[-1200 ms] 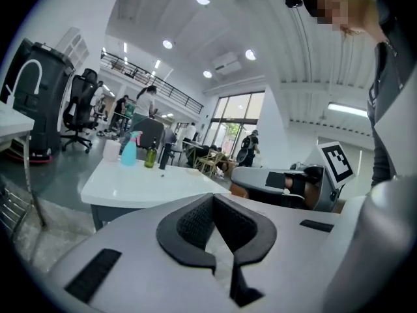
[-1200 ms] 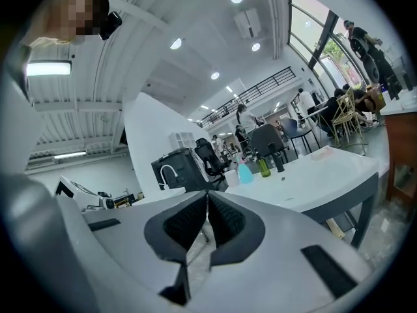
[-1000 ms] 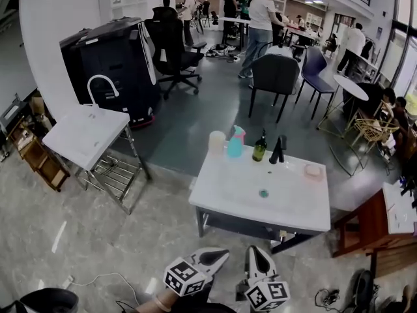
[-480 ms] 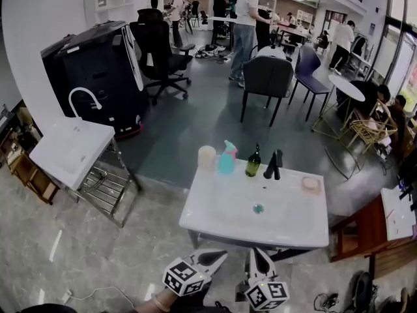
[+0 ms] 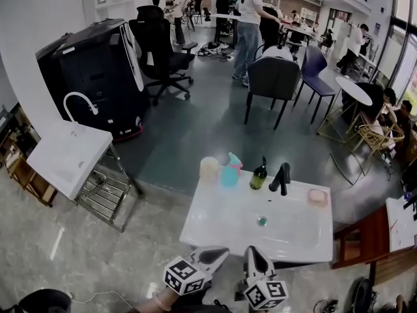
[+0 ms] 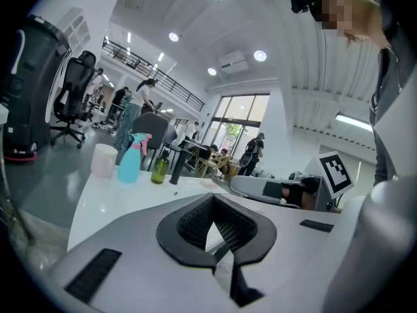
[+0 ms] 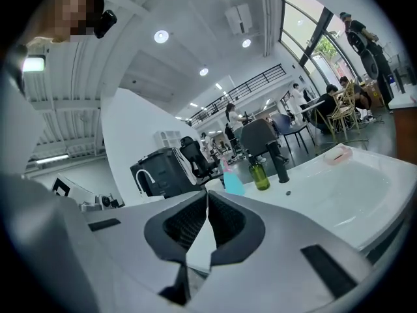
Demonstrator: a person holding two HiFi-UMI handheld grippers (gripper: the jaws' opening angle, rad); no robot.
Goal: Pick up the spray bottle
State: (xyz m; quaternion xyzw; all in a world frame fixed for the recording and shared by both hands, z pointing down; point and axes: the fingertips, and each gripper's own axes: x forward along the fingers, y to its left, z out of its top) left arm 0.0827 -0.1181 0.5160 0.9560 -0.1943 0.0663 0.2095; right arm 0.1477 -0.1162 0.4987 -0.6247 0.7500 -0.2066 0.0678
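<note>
The teal plastic spray bottle (image 5: 229, 170) with a pink trigger stands upright well ahead of both tongs, at the far edge of the white basin-shaped tabletop (image 5: 218, 230), roughly in line with the gap between them. The left tongs (image 5: 220, 255) and the right tongs (image 5: 254, 254) hang side by side just short of the near edge. Each has its jaws together with nothing between them, so neither could take the bottle as it stands, and arriving closed would likely shove it over or off the far rim. The bottle is crowded: a pale cylindrical cup (image 5: 209, 169) sits just beside it on the left tongs' side. A dark green glass bottle (image 5: 258, 175) stands near on the right tongs' side, with a black tap (image 5: 281, 178) beyond that. A wide or slanted approach could knock the cup or topple the glass bottle. A tall, light bottle probably tips if pinched high near the trigger. Farther to the right tongs' side lies a pink soap dish (image 5: 317, 197), out of the way
</note>
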